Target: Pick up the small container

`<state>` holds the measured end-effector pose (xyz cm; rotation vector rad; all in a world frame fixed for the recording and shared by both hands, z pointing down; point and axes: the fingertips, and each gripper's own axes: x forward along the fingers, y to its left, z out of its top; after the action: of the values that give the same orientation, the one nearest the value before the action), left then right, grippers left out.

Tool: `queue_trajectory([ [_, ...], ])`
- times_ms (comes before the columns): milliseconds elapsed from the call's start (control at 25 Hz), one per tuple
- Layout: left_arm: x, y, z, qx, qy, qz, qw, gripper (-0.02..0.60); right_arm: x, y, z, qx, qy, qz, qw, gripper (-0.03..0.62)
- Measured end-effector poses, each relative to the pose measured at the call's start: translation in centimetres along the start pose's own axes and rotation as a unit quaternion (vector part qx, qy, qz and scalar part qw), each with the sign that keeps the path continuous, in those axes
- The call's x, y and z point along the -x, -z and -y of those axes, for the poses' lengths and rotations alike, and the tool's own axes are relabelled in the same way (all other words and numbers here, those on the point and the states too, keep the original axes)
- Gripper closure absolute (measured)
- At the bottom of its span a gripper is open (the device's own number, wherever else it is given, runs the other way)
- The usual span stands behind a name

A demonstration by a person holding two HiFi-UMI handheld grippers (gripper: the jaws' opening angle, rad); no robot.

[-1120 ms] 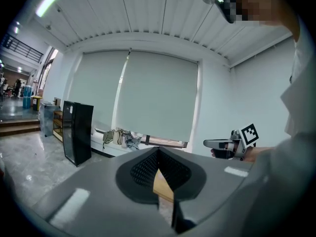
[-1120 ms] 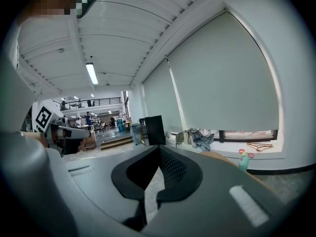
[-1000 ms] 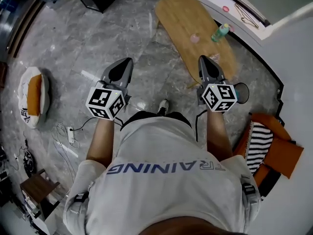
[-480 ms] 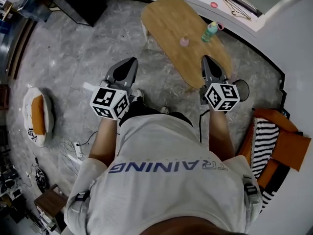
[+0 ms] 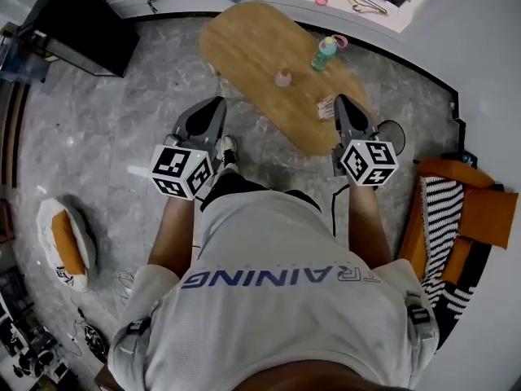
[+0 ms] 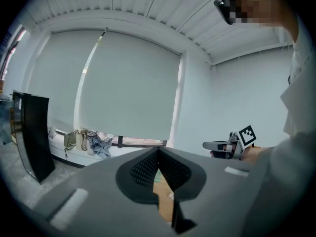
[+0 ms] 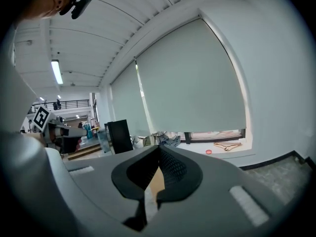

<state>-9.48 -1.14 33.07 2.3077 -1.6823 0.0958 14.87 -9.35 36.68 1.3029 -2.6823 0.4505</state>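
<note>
Well ahead of both grippers, the oval wooden table (image 5: 252, 43) stands on the grey stone floor (image 5: 122, 120), and the small container (image 5: 282, 78), a pink pot, sits on its top near the middle. The left gripper (image 5: 216, 103) hangs over the floor just beside the table's near left edge; the right gripper (image 5: 341, 99) overlaps the table's near right end. The container lies beyond and between their tips, apart from both. Both grippers have their jaws pressed together, with nothing held. In both gripper views only a sliver of the table's wood shows below the closed tips; the container cannot be picked out there. A greenish bottle (image 5: 324, 53) stands upright farther along the table than the container, with a pink ring (image 5: 340, 41) just beside it. A small pale packet (image 5: 326, 108) lies just beside the right gripper's tip, partly covered by it; what it is cannot be told. What the container or the bottle holds is too small to see.
</note>
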Motion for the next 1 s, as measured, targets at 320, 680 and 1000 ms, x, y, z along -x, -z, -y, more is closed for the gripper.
queue_trajectory([
  [320, -7.4, -2.3, -8.4, 0.008, 0.042, -0.029, 0.9987, 0.581, -9.4, -2.6, 0.1, -0.006, 0.038, -0.011, 0.999, 0.58],
  [680, -14.9, -4.7, -20.3, -0.004, 0.072, -0.051, 0.9961, 0.581, -19.4, -4.0, -1.1, -0.021, 0.09, -0.017, 0.996, 0.58],
  [1000, -19.7, -4.8, -22.0, -0.005, 0.092, -0.067, 0.9935, 0.581, -20.1, -3.7, 1.5, -0.028, 0.127, -0.028, 0.991, 0.58],
])
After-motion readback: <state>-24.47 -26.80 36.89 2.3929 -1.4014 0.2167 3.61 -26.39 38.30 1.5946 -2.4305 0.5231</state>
